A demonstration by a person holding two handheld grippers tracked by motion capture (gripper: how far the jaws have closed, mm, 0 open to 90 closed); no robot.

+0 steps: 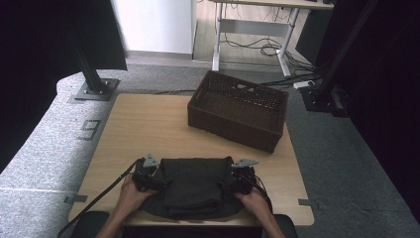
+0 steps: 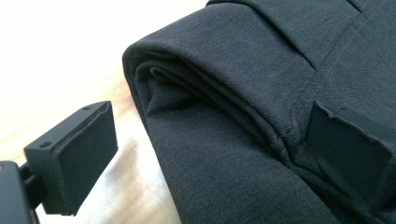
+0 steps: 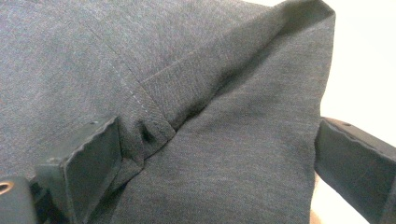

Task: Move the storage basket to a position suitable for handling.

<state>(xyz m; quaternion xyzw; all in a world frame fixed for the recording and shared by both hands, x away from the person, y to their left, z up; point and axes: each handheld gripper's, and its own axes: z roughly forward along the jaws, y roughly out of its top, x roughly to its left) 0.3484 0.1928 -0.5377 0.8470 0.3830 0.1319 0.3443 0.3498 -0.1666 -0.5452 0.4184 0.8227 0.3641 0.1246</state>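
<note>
Here, a folded dark grey fabric garment (image 1: 198,186) is seen at the lower centre, flanked by the left gripper (image 1: 148,174) and right gripper (image 1: 241,176); both jaws are spread, apparently not yet clamped.

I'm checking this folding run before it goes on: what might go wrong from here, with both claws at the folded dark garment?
1. The left claw stands open around the thick folded edge of the dark garment; closing may catch only the top layers, so the fold could open on lifting.
2. The right claw also straddles the cloth with jaws apart; uneven grips might skew the bundle.
3. The garment lies at the table's near edge and may slip off.
</note>
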